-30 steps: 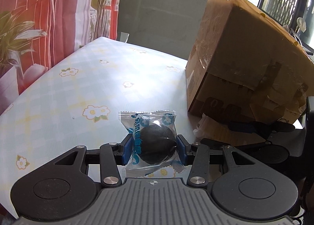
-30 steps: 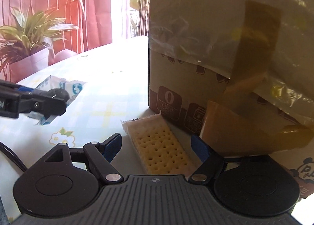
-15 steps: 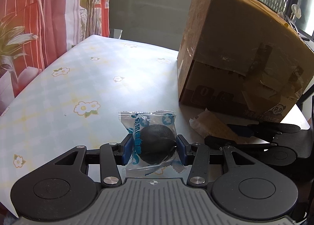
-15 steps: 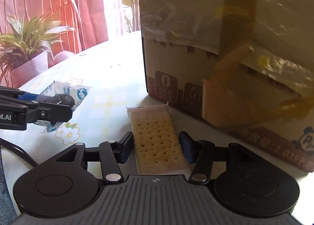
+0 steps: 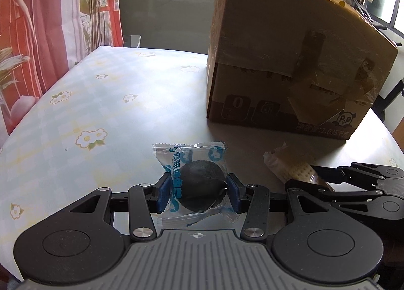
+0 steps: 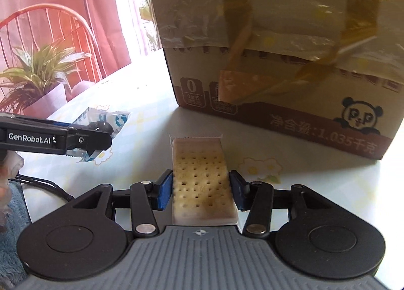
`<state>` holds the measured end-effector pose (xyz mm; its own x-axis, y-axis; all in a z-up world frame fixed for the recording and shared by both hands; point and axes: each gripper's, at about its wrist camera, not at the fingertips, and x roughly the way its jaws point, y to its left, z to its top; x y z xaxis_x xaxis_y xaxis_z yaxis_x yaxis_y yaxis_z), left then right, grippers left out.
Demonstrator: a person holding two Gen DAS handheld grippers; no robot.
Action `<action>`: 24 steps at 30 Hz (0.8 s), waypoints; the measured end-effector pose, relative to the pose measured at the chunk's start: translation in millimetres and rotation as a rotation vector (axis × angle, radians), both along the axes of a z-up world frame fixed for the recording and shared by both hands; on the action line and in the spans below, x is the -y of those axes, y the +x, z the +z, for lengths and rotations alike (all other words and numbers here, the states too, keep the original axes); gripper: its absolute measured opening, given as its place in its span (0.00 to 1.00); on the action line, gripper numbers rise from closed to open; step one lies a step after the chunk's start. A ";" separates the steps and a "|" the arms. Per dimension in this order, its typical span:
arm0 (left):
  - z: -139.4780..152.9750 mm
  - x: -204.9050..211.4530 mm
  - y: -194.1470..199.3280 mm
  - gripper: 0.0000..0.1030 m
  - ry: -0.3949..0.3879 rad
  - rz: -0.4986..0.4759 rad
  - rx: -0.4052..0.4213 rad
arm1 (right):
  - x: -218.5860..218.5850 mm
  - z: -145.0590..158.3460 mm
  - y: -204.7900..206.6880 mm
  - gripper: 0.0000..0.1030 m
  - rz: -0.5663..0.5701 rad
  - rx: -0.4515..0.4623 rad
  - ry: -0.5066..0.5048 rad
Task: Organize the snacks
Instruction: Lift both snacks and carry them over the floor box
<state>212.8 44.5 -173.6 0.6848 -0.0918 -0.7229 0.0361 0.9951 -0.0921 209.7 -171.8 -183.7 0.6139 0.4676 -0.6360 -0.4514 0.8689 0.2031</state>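
While the cardboard box [image 5: 290, 62] stands on the flowered bench [image 5: 101, 103], both grippers hover in front of it w/ snacks. Left gripper [image 5: 198, 192]: jaws clamped on a clear packet w/ a dark round snack [image 5: 199, 189], out left of the box. Right gripper [image 6: 202, 191]: jaws closing on a wrapped cracker [image 6: 202, 178], pads at its edges, right before the box's printed face.
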 end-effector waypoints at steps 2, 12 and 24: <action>0.4 4.1 -0.9 0.47 0.008 -0.013 -0.002 | 5.3 0.7 0.2 0.48 -0.016 0.001 0.013; 4.1 10.1 -5.2 0.48 0.027 -0.034 0.009 | 20.6 4.7 -4.3 0.48 -0.056 -0.001 0.003; 21.5 18.5 -4.2 0.48 0.034 -0.082 0.067 | 57.7 36.1 -27.8 0.48 -0.134 0.059 0.052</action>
<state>208.6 26.0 -152.1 0.7229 -0.1253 -0.6795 0.1225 0.9911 -0.0525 181.9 -229.5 -147.6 0.7085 0.4098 -0.5746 -0.3441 0.9114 0.2257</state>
